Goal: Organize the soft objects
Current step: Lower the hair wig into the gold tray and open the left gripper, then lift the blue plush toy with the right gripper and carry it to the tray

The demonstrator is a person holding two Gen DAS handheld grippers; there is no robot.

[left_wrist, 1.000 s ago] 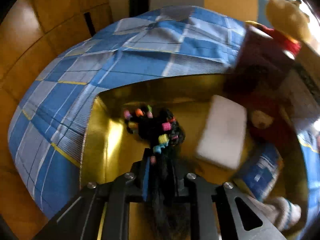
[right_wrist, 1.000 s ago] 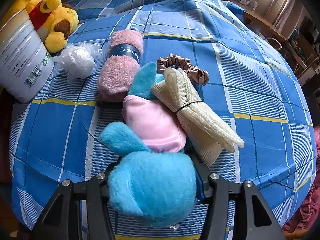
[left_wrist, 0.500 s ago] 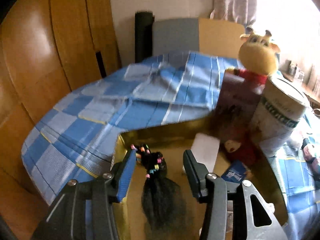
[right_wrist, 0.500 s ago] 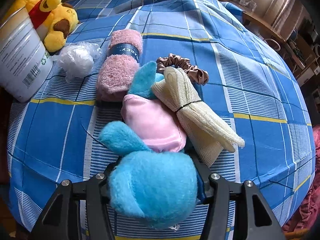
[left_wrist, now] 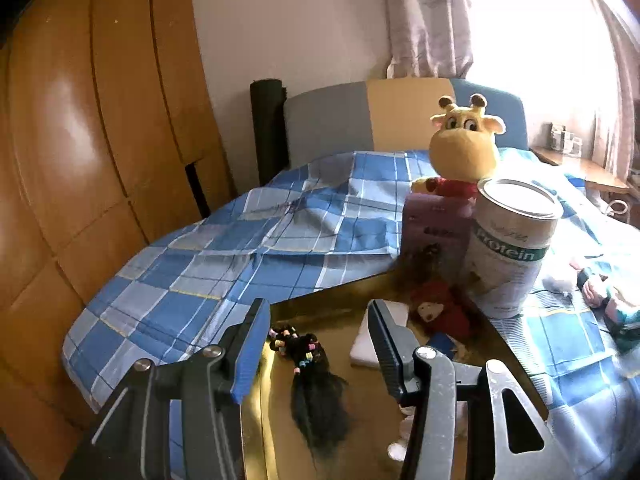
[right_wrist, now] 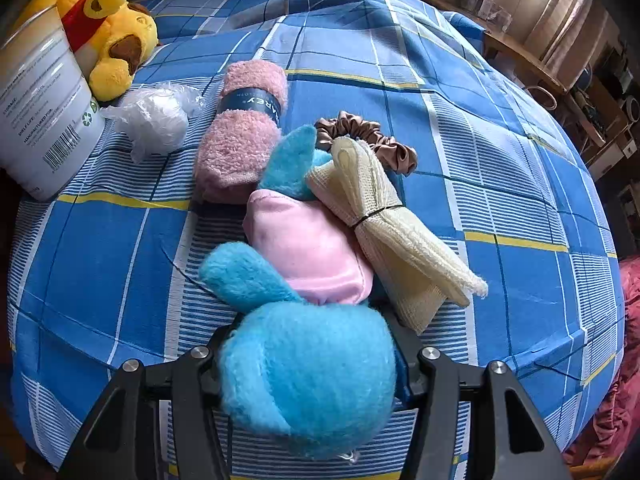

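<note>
Left gripper (left_wrist: 316,344) has its 2 fingers spread wide with nothing between them, hovering over the gold box (left_wrist: 360,432) sitting at the edge of the bed. Down in the box there's a black hair bundle (left_wrist: 316,396) with little colored beads on it, lying flat on the shiny bottom, directly below the gap between the fingers and not touching either one. Next to it on the right is a white pad (left_wrist: 366,344), and past that a small red plush (left_wrist: 436,312) tucked in the far right corner. There's also something blue near the right finger, but it's mostly hidden so I can't say what it is.

Behind the box stand a purple carton (left_wrist: 434,228) and a white protein can (left_wrist: 510,248), right beside each other, with a yellow giraffe plush (left_wrist: 464,148) peeking up behind them.

Right gripper (right_wrist: 312,360) is clamped on the blue plush toy (right_wrist: 308,384), fingers squeezing its fuzzy body from both sides. The toy's pink belly (right_wrist: 308,252) faces up and it stretches away across the blue checked blanket (right_wrist: 500,152). A cream mesh cloth (right_wrist: 384,216) tied with a black band lies against its right side, a brown scrunchie (right_wrist: 372,136) just behind that, and a pink rolled towel (right_wrist: 244,132) with a dark label on the left. Further left is a crumpled clear plastic bag (right_wrist: 154,118), near the can.
</note>
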